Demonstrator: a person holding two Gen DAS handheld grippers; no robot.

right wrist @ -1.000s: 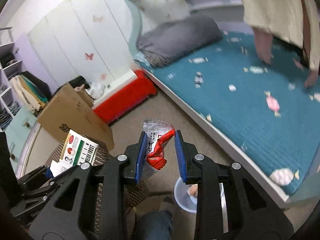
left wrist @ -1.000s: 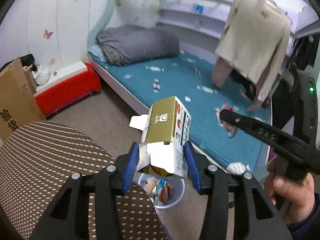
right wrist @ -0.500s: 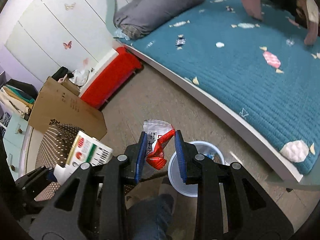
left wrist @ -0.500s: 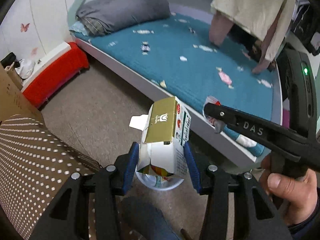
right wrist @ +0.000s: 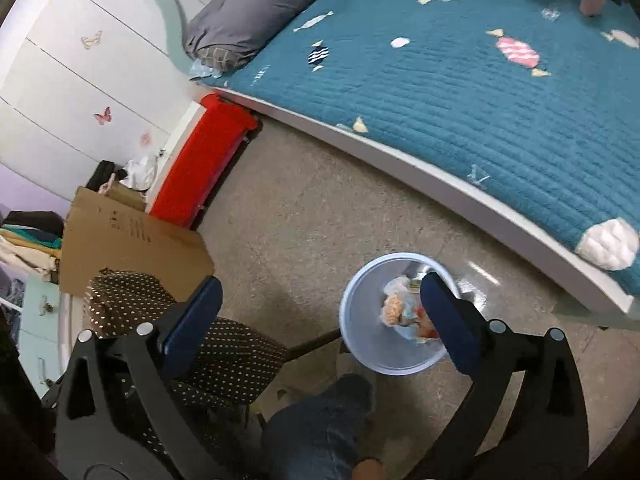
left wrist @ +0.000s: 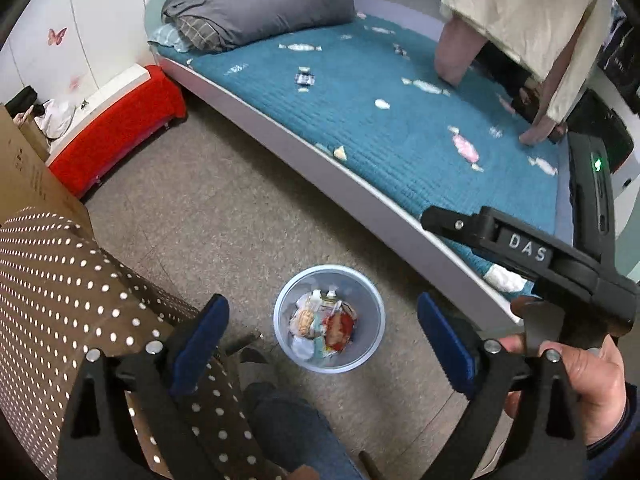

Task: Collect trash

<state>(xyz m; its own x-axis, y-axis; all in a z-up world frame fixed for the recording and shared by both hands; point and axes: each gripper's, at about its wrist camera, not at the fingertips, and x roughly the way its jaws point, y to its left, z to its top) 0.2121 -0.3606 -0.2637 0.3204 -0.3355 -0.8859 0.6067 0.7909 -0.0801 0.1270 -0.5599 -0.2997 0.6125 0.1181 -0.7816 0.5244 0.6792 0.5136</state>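
Observation:
A pale blue bin point(left wrist: 370, 344) stands on the floor beside the bed, with crumpled wrappers and paper point(left wrist: 324, 326) inside, one of them red. My left gripper point(left wrist: 320, 304) hangs right over it, jaws opening wide, nothing between the blue pads. In the right wrist view the bin point(right wrist: 360, 320) sits under my right gripper point(right wrist: 320, 282), whose jaws are also opening and hold nothing; its right pad covers part of the trash point(right wrist: 400, 308). A hand point(left wrist: 580, 384) holds the right gripper at the left wrist view's right edge.
A brown dotted stool point(left wrist: 60, 300) is at the left, with a cardboard box point(left wrist: 24, 184) and a red bench point(left wrist: 120, 128) behind. The teal bed point(left wrist: 380, 128) runs along the right; a white wad point(right wrist: 608, 244) lies near its edge. A knee in jeans point(left wrist: 296, 432) is below.
Both grippers sank toward the bin and opened. The gold-and-white carton has left the left jaws and the red wrapper has left the right jaws.

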